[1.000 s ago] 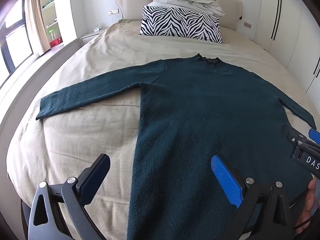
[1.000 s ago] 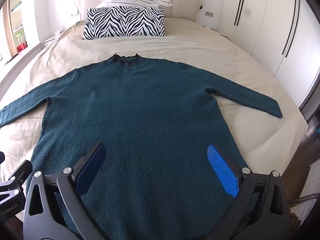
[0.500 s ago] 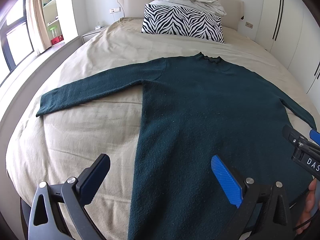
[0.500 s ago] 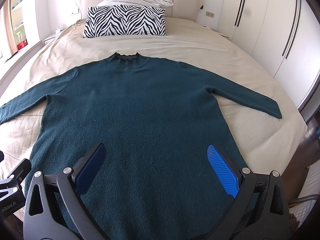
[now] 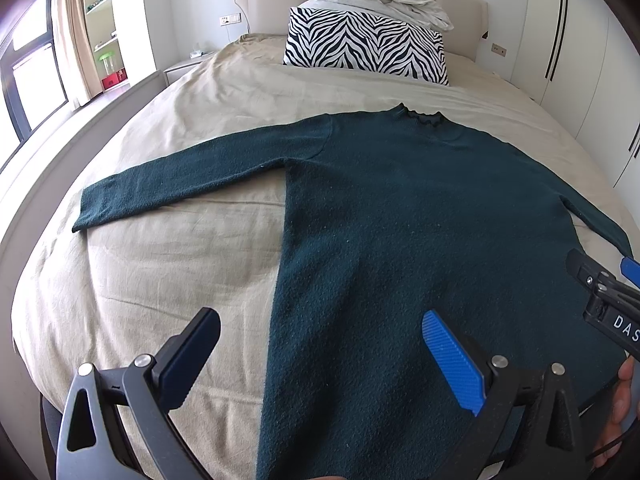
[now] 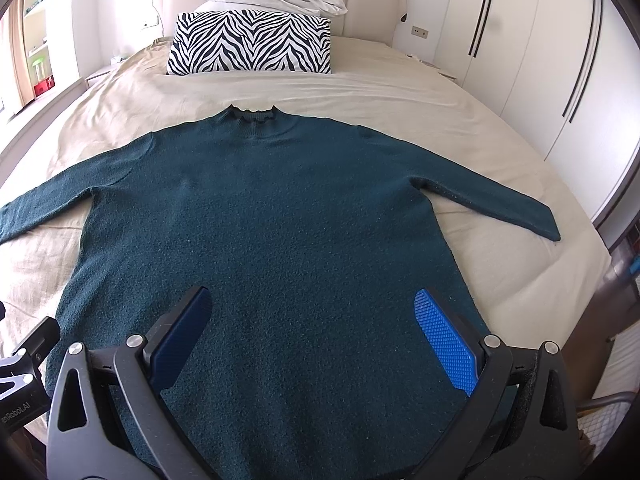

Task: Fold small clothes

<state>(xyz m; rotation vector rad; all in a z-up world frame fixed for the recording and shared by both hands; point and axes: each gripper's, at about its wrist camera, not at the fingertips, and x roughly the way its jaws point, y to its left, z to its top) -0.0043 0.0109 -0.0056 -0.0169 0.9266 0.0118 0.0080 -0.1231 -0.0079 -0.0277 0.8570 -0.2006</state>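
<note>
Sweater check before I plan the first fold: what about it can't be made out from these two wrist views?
- Hem of the sweater: right wrist view, hidden behind the right gripper and the bottom edge.
- Left cuff: cut off by the left edge in the right wrist view; visible only in the left wrist view.
- Right cuff: left wrist view, hidden behind the right gripper.
- Underside: hidden against the bed sheet.

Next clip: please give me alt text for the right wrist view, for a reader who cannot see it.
A dark teal sweater lies flat and unfolded on a beige bed, sleeves spread to both sides, collar pointing to a zebra-print pillow at the headboard. The open right gripper hangs over the sweater's lower part, holding nothing. White wardrobe doors line the right wall.
</note>
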